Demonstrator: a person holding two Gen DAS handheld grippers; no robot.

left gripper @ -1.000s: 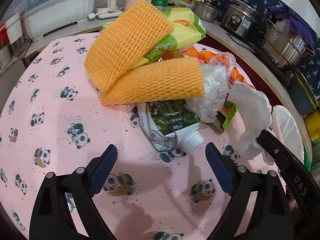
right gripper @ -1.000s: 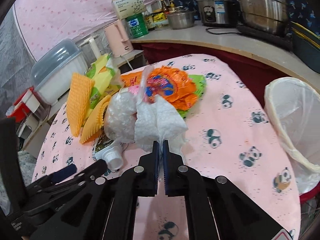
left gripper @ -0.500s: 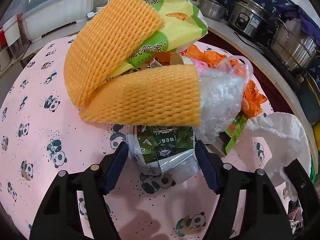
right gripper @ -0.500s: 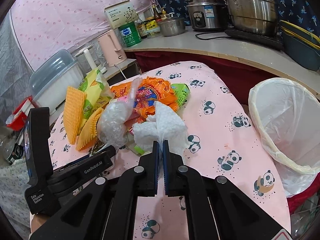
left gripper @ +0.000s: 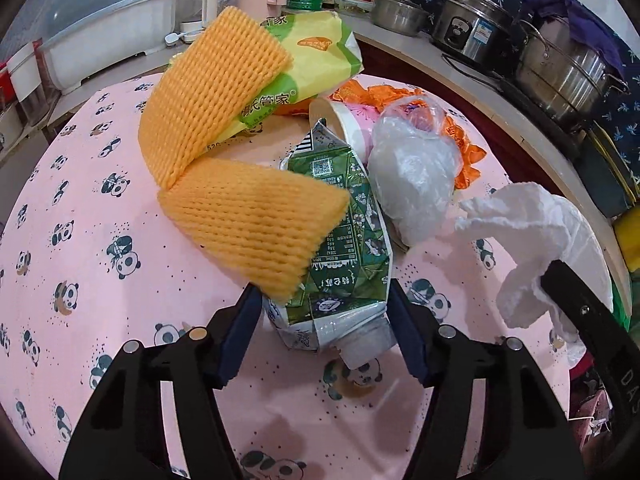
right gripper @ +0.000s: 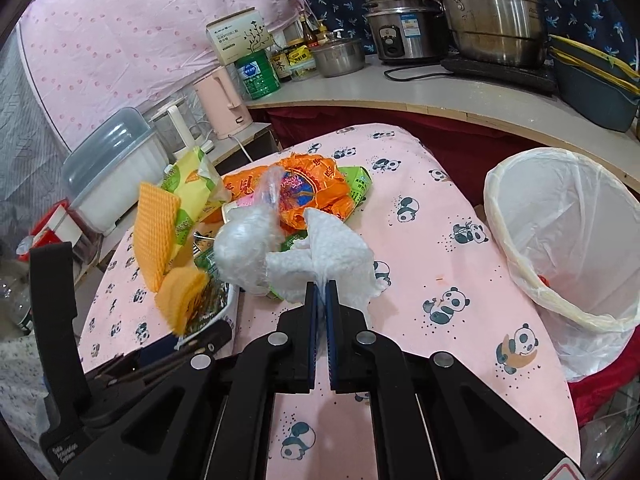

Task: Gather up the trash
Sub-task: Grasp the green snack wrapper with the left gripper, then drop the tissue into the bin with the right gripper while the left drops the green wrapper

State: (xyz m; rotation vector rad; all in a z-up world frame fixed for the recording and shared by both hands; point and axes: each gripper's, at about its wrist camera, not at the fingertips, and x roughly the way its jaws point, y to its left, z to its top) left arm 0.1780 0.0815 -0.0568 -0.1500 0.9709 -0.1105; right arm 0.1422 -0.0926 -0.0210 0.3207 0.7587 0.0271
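left wrist view: the left gripper (left gripper: 324, 332) has its blue pads on either side of a crumpled green carton (left gripper: 340, 240), and its jaws have just been closing onto it; the pads press the carton's lower end, whose white cap points back toward the claw. an orange foam net (left gripper: 248, 216) drapes over the carton just ahead and left of the pads, and a second orange foam net (left gripper: 208, 108) stands farther ahead, leaning on a yellow snack bag (left gripper: 312, 60). a clear plastic bag (left gripper: 412, 168) lies ahead to the right. further right, the right gripper (left gripper: 544, 276) carries a white paper towel (left gripper: 532, 232).

right wrist view: the right claw's jaws are together, clamped on the white paper towel, which fans out just ahead of the tips. the lined trash bin (right gripper: 560, 236) stands to the right, beside the pink panda tablecloth (right gripper: 440, 264). an orange wrapper (right gripper: 296, 192) lies ahead, beyond the towel.
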